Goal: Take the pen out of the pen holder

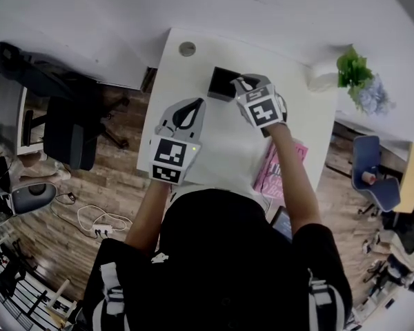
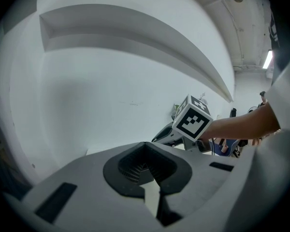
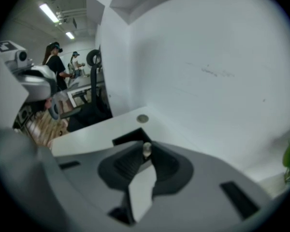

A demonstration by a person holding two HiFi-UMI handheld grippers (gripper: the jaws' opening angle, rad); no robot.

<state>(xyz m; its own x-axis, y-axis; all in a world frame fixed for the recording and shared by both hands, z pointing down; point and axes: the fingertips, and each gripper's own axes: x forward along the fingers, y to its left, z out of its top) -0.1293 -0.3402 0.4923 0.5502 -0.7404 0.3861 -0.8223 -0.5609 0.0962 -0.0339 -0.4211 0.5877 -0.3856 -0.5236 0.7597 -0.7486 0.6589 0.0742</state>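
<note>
Your right hand-held gripper (image 3: 146, 153) is clamped on the pen (image 3: 146, 148), just at 3 o'clock of the black pen holder (image 1: 223, 83) on the table (image 1: 214, 150). Grasp done; lifting it clear looks left. Your left hand-held gripper (image 2: 145, 146) is closed, empty, at 7 o'clock.

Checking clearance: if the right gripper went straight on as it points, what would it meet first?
Probably the black pen holder, right beyond the jaws that grip the pen; depth is unclear.
</note>
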